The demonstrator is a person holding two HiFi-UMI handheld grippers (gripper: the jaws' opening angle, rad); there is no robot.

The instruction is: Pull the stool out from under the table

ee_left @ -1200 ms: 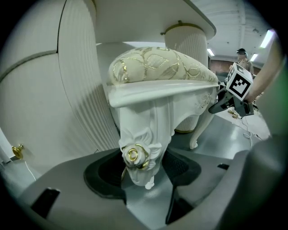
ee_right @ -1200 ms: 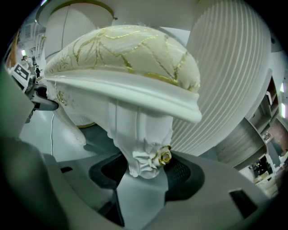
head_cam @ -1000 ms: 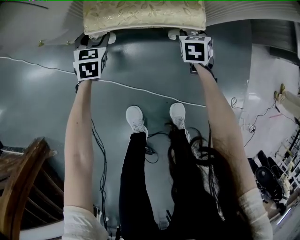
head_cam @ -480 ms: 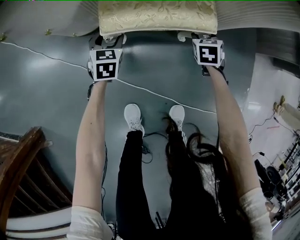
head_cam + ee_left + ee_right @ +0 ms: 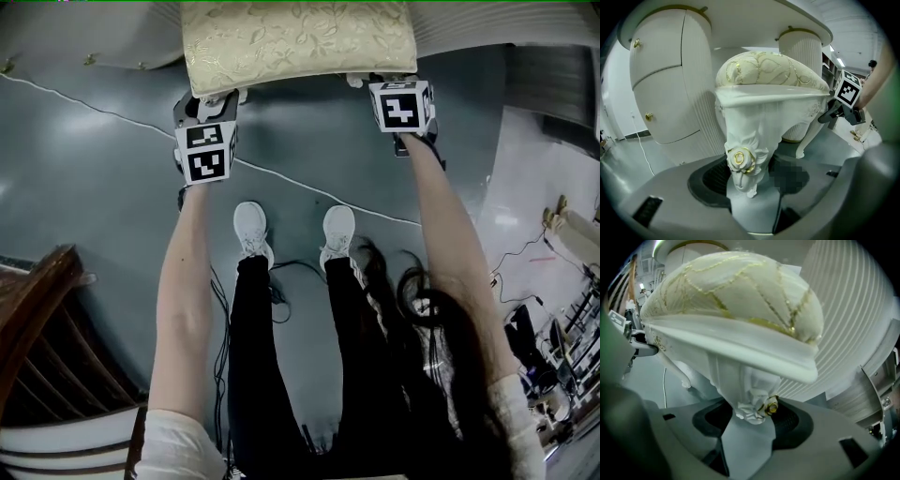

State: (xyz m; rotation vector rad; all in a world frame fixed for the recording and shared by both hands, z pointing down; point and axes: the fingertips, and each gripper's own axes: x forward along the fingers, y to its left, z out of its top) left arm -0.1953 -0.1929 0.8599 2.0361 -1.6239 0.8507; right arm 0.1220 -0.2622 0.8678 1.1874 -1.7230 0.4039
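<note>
Stool (image 5: 298, 45) has slid further out from under the table (image 5: 740, 23) toward you. Your left gripper (image 5: 751, 180) clamps its left front leg (image 5: 743, 145) and your right gripper (image 5: 752, 423) clamps its right front leg (image 5: 747, 387), each leg squeezed between the fingers. You're mid-pull, so next hold tight and drag back evenly.

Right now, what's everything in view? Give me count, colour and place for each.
stool: 1, cream-and-gold cushion, white carved legs, ahead of the feet
table: 1, white with gold knobs, behind the stool
cable: 1, white, across the floor
chair: 1, brown wood, lower left
shoes: 2, white, short of the stool
left tongs: 1, grey, closed on the stool's left front leg
right tongs: 1, grey, closed on its right front leg
</note>
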